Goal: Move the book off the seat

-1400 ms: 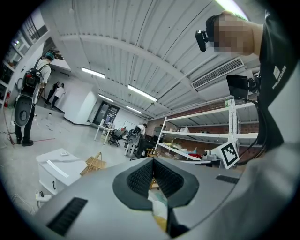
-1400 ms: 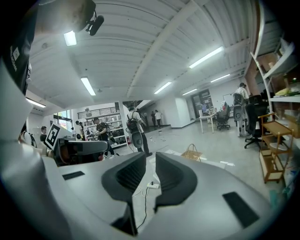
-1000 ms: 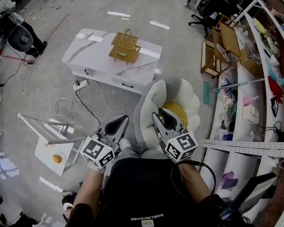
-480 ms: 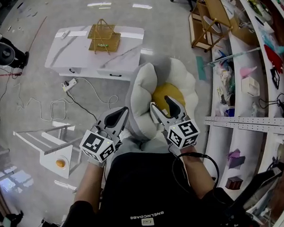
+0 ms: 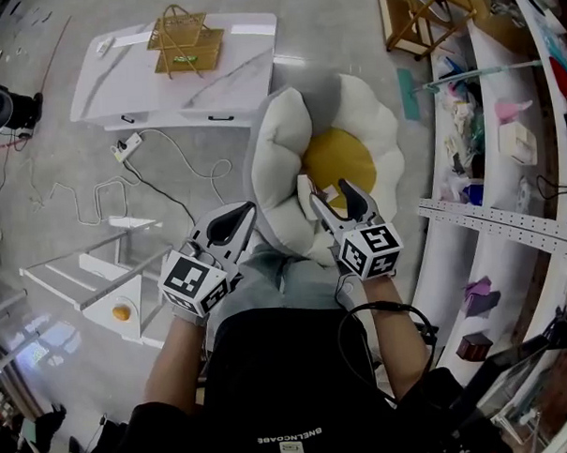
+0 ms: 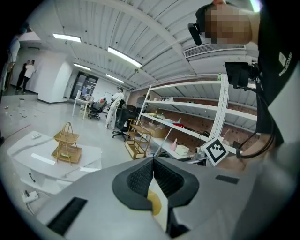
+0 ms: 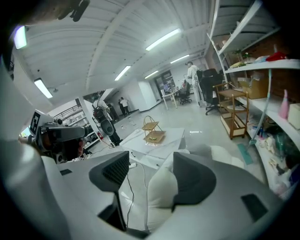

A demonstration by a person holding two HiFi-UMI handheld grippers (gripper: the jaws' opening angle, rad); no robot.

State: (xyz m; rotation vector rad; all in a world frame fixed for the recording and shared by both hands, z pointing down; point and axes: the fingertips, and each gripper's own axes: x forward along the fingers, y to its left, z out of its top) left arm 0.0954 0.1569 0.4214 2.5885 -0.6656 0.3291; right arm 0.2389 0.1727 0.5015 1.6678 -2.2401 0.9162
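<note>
The seat [image 5: 354, 124] is a flower-shaped cushion with white petals and a yellow middle, on the floor in front of me. No book shows on it in any view. My right gripper [image 5: 325, 187] hangs over the seat's near edge. Its jaws have just been opening and stand apart with nothing gripped. In the right gripper view a white petal [image 7: 161, 197] lies beyond the right gripper [image 7: 152, 173]. My left gripper [image 5: 236, 223] is left of the seat over the floor, shut and empty. In the left gripper view the pads of the left gripper [image 6: 153, 161] meet.
A white low table [image 5: 118, 83] with a golden wire rack [image 5: 183, 37] stands beyond the seat. A power strip [image 5: 125, 148] and cables lie on the floor at left. A clear side table [image 5: 98, 276] is near left. Long shelves [image 5: 506, 164] run along the right.
Both grippers have moved forward and down towards the seat, which now fills more of the head view. The right jaws have spread apart. The left jaws stay together.
</note>
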